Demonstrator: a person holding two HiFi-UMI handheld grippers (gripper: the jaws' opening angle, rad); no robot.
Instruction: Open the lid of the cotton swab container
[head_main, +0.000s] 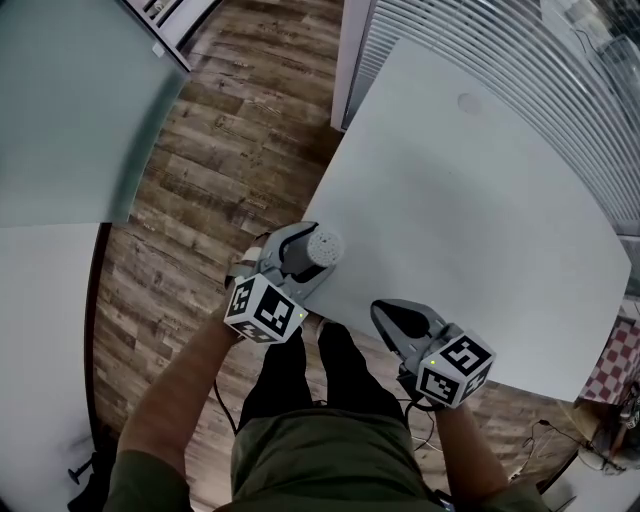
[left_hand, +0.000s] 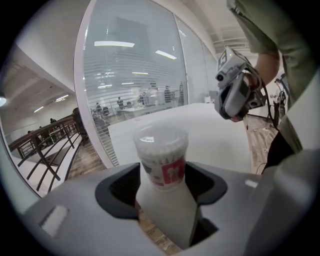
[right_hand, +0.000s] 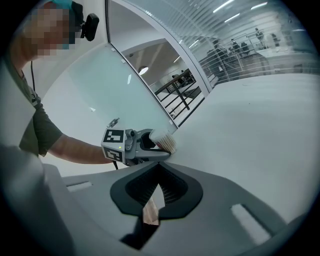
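The cotton swab container (head_main: 322, 248), a clear tub with a white lid and a red label, stands upright on the near left corner of the white table (head_main: 480, 220). My left gripper (head_main: 303, 262) reaches around it from the table's edge. In the left gripper view the container (left_hand: 161, 155) stands between the wide-set jaws of the left gripper (left_hand: 163, 194), and I see no pad pressing on it. My right gripper (head_main: 386, 316) hovers at the table's near edge, to the right of the container, shut and empty. The right gripper view shows that gripper (right_hand: 159, 189) closed, with the container (right_hand: 163, 140) beyond it.
Wood floor (head_main: 200, 200) lies left of the table and below its near edge. A glass partition (head_main: 70, 110) stands at the far left and slatted blinds (head_main: 520, 50) behind the table. The person's legs (head_main: 320, 390) are close to the table's corner.
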